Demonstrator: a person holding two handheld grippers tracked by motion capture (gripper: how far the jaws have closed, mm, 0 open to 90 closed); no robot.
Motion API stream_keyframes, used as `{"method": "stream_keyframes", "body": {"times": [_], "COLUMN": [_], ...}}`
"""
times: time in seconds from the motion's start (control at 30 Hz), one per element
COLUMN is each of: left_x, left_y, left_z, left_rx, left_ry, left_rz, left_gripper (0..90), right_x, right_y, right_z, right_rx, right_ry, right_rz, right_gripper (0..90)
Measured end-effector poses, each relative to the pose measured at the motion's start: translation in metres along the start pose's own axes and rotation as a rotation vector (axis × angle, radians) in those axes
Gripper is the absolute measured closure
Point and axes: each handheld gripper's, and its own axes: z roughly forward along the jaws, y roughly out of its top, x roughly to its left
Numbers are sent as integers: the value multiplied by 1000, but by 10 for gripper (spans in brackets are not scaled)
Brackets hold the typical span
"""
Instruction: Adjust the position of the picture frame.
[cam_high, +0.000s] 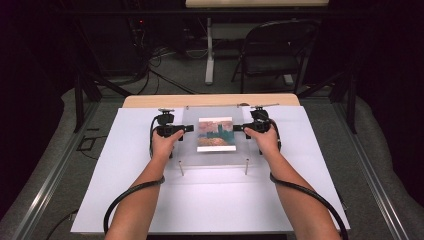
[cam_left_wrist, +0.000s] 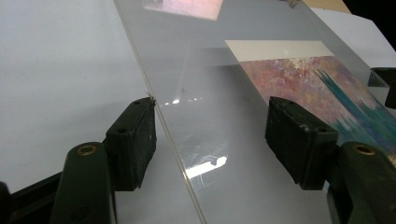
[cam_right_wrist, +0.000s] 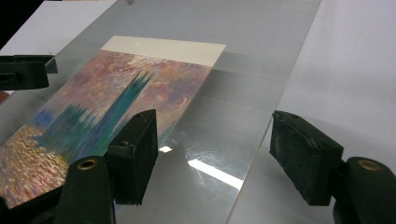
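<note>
A clear acrylic sheet (cam_high: 220, 157) stands on short metal posts above a white board (cam_high: 150, 200). A colourful painted print (cam_high: 216, 134) with a teal tower shape lies flat at the sheet's middle. My left gripper (cam_high: 189, 128) is at the sheet's left edge and my right gripper (cam_high: 239, 128) at its right edge, pointing at each other. In the left gripper view the left gripper (cam_left_wrist: 215, 140) is open, with the sheet (cam_left_wrist: 210, 107) edge running between its jaws and the print (cam_left_wrist: 322, 88) beyond. In the right gripper view the right gripper (cam_right_wrist: 219, 156) is open astride the sheet (cam_right_wrist: 233, 121) edge, beside the print (cam_right_wrist: 116, 93).
Two metal posts (cam_high: 181, 168) (cam_high: 246, 166) hold up the sheet's near edge. The white board lies on a wooden table (cam_high: 210, 100). A folding chair (cam_high: 272, 50) and a table leg stand behind. Cables trail from both grippers along the forearms.
</note>
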Motion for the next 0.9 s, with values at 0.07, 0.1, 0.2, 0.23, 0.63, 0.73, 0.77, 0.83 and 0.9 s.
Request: {"method": "stream_keyframes", "body": {"times": [0.07, 0.1, 0.2, 0.23, 0.63, 0.73, 0.77, 0.83, 0.9], "left_x": [1, 1, 2, 1, 3, 4, 4, 4, 3], "left_y": [0, 0, 1, 1, 3, 2, 2, 2, 2], "left_z": [1, 1, 1, 1, 5, 5, 5, 5, 5], "left_rx": [3, 5, 10, 13, 29, 27, 27, 28, 32], "left_ry": [-6, -8, -11, -9, -37, -44, -45, -47, -45], "left_rz": [-6, -9, -19, -20, -44, -56, -57, -58, -56], "left_gripper": [329, 325, 320, 319, 308, 308, 308, 309, 309], "right_x": [0, 1, 0, 0, -3, -4, -5, -6, -6], "right_y": [1, 1, 2, 2, 3, 3, 3, 2, 2], "right_z": [0, 1, 2, 3, 5, 5, 6, 7, 7], "right_rx": [8, 7, 15, 9, 8, 14, 16, 17, 15], "right_ry": [-4, -7, -7, -4, 7, 13, 25, 48, 46], "right_rz": [-6, -5, -1, 5, 21, 37, 49, 77, 72], "right_gripper": [311, 308, 298, 297, 295, 295, 307, 311, 311]}}
